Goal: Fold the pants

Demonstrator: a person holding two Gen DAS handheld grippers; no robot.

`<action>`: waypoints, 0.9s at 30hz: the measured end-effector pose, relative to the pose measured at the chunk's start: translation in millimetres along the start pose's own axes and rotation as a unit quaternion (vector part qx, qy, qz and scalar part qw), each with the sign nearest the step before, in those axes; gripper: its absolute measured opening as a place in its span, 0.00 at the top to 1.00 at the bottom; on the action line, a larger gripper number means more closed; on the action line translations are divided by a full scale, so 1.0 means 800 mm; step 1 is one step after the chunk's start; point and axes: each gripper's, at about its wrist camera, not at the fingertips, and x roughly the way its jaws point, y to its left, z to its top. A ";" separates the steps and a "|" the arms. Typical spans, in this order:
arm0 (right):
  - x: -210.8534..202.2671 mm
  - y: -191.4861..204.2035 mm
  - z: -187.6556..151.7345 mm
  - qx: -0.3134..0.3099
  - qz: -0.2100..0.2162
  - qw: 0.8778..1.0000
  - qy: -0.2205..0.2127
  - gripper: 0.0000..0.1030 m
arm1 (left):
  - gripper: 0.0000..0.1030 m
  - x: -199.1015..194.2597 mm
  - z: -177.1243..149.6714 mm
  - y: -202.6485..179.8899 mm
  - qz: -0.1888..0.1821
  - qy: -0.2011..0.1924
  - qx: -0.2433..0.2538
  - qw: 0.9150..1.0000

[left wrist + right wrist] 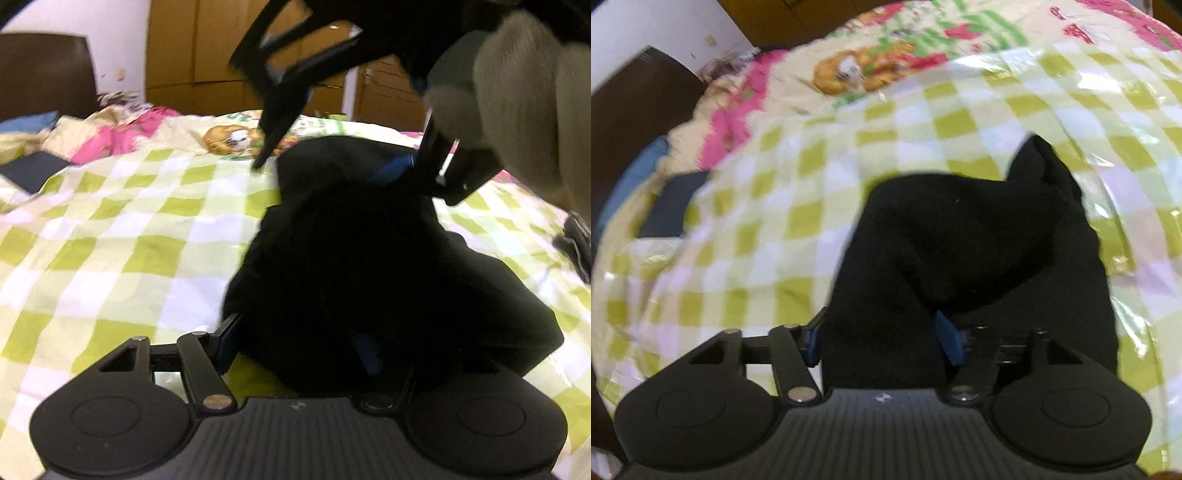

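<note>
The black pants [369, 258] lie bunched on the green-and-white checked bedspread [110, 240]. My left gripper [299, 350] is shut on a fold of the pants, with cloth between its blue-padded fingers [369, 354]. In the right wrist view, my right gripper [882, 339] is also shut on the black pants [960, 240], and the cloth hangs forward from its blue pads [947, 341]. The right gripper also shows in the left wrist view [332, 155], held above the pants by a gloved hand [517, 92].
Pink and cream bedding [110, 133] is piled at the head of the bed beside a dark headboard [44, 70]. A dark flat item [33, 170] lies at the left. Wooden wardrobes [192, 48] stand behind. Another dark garment [576, 240] sits at the right edge.
</note>
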 end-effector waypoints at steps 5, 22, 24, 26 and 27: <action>-0.016 0.012 0.005 -0.040 0.019 0.999 -0.019 0.41 | 0.26 -0.029 -0.007 0.025 0.037 -0.009 -0.039 0.998; -0.022 -0.059 0.031 -0.141 0.017 0.989 -0.042 0.41 | 0.33 -0.015 0.062 -0.027 0.057 -0.021 0.113 0.992; -0.010 -0.068 0.035 -0.152 -0.002 0.988 -0.042 0.41 | 0.37 0.020 0.066 -0.028 0.063 0.011 0.135 0.989; 0.007 -0.082 0.040 -0.148 -0.004 0.989 -0.030 0.42 | 0.36 0.042 0.070 -0.019 0.061 0.029 0.130 0.989; 0.018 -0.090 0.043 -0.141 -0.011 0.990 -0.020 0.42 | 0.36 0.049 0.072 -0.014 0.059 0.037 0.123 0.990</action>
